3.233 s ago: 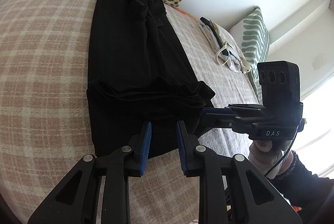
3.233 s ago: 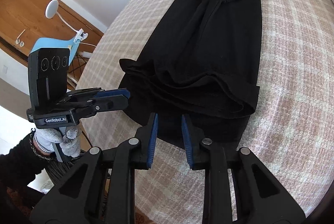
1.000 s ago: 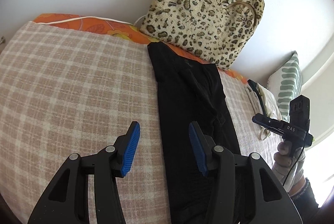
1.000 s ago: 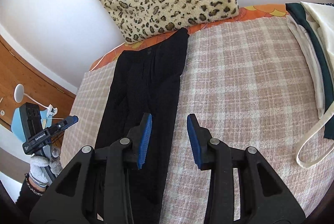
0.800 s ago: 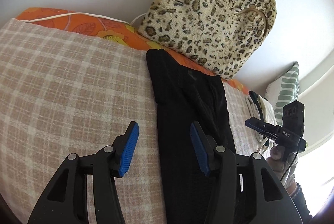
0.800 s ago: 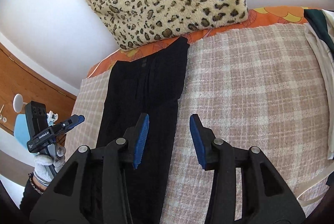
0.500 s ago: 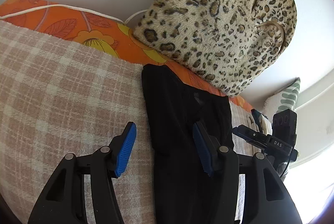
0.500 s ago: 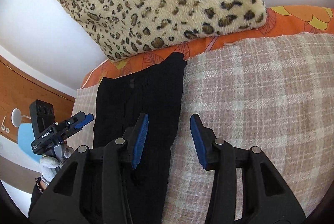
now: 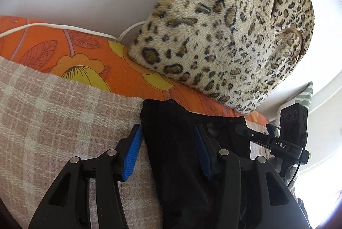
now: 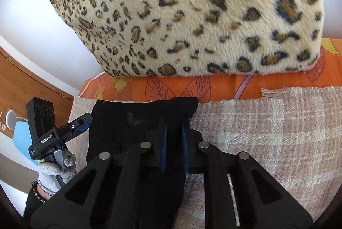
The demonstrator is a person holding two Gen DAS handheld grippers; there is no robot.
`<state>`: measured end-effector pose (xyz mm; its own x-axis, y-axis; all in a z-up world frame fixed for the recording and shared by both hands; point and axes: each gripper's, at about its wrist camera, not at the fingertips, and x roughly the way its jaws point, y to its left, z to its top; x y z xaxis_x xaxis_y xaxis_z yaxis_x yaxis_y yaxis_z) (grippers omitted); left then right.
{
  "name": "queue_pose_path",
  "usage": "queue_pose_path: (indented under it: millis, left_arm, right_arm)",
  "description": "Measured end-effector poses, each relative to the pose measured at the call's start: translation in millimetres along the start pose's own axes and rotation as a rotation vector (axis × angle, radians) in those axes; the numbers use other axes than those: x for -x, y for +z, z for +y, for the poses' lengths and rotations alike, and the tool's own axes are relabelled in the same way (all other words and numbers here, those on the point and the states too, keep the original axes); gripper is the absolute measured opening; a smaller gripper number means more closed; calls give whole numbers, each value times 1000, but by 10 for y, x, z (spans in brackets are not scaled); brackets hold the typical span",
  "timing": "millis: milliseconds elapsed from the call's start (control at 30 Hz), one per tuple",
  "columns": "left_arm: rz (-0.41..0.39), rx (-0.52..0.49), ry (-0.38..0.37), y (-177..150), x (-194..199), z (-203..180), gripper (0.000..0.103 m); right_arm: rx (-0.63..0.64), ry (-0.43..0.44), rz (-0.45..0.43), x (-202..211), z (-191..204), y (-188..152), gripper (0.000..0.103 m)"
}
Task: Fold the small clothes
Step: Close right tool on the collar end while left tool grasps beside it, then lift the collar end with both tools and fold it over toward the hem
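Black garment point(image 10: 132, 122): lies at far edge of plaid blanket point(image 10: 277, 132).
Right gripper point(image 10: 173, 139): just closing, pinching its far right corner.
Left gripper point(image 9: 168, 152): just closing, straddling left corner, pads apart.

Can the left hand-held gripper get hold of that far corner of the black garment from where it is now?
Probably yes. The left hand-held gripper already straddles the black garment's far left corner on the checked blanket, and its jaws have just been closing around it. Nothing blocks it; the leopard-print cushion sits further back.

Both hand-held grippers point(image 9: 167, 148) point(image 10: 173, 139) closing
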<state>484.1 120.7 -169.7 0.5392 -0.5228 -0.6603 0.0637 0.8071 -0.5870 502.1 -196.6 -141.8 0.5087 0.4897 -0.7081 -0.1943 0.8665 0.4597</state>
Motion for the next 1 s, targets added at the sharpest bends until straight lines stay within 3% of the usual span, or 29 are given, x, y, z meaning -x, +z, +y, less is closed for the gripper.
queue_pose_path:
  millis: [33,233,267,333,367,400,467,567,600,633,700,1000]
  left_arm:
    - [2,-6,9,10,-22,-7,21]
    - [-26,36,-50,53,5,59,20]
    - [-20,56,-60,69,6,85,23]
    - [10,109,-72,97,-11,150,48]
    - [8,122,-91,104,-5,162,51]
    - [7,121,-85,110,-5,154,51]
    - [0,81,-58,110,-19,94,51]
    - [-8,-3,-24,89,-64,-30,39]
    - [6,-17,-25,79,-94,-51,18]
    - [17,-23,-25,64,-140,-75,9]
    - [5,-39,-26,39,-152,-103,7]
    - [-40,-70,-90,57,51,-228,3]
  right_arm:
    - [17,-22,-3,-21,37,9,10]
    - [-19,-40,-10,-46,-10,79,11]
    - [-48,-24,-6,-41,-61,82,13]
    - [-99,49,-4,-12,-176,77,31]
    - [-110,77,-8,-3,-203,77,36]
    - [-114,96,-11,2,-215,76,42]
    - [-96,87,-16,-5,-188,74,44]
    - [-44,40,-18,-24,-77,66,44]
    - [-29,24,-16,-29,-45,67,39]
    - [-19,15,-8,-36,-22,60,24]
    - [-24,-2,6,-66,-11,59,10]
    - [-4,9,-56,180,116,106,6]
